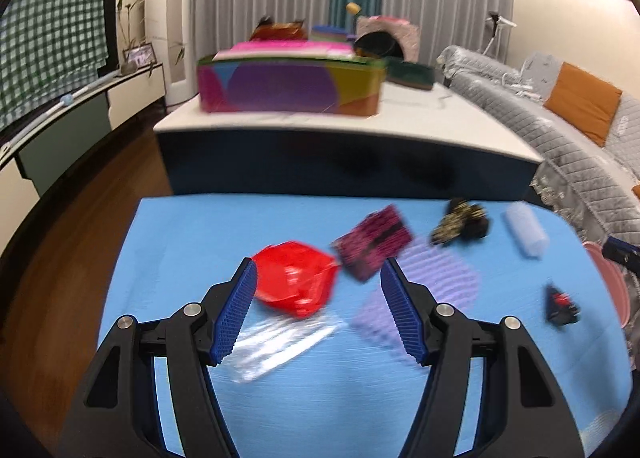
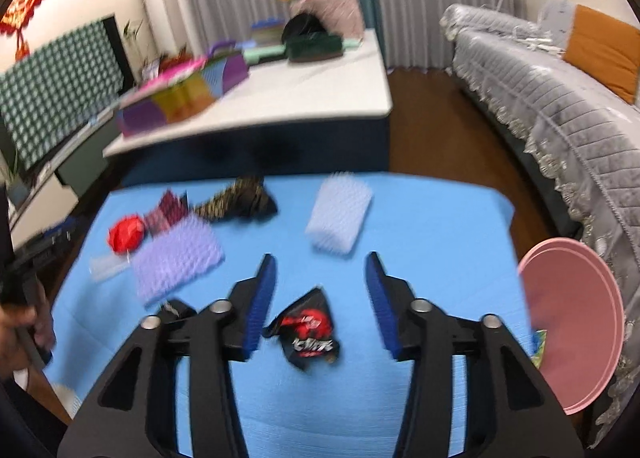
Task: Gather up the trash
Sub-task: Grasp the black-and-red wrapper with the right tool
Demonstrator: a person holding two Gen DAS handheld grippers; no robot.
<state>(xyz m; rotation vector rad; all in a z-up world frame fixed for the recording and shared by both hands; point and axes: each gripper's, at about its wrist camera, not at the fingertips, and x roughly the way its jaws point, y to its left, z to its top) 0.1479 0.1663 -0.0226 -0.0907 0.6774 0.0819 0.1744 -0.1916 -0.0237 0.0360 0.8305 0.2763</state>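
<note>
**Two open grippers, light litter, and a bin off the edge**

On the left, the left gripper [image 1: 318, 308] hangs over the blue table [image 1: 192, 226] with its jaws spread wide and nothing between them. The red wrapper [image 1: 296, 282] lies just ahead of the gap, near the left finger, with a clear plastic scrap [image 1: 280, 346] under the jaws. A close here could catch only a corner of the red wrapper, or pinch the clear scrap along with it, because both are thin and lie flat.

Further right, the dark pink packet [image 1: 374, 248] and the purple ridged sheet [image 1: 436, 278] crowd the right finger; a sideways approach may shove them.

The right gripper [image 2: 320, 304] is also wide open and empty, straddling the black and red wrapper [image 2: 308, 330]. The crumpled foil may slip out as the pads meet.

At far right the pink bin [image 2: 576, 322] sits beyond the table edge; a loose hold risks dropping litter on the floor.
</note>
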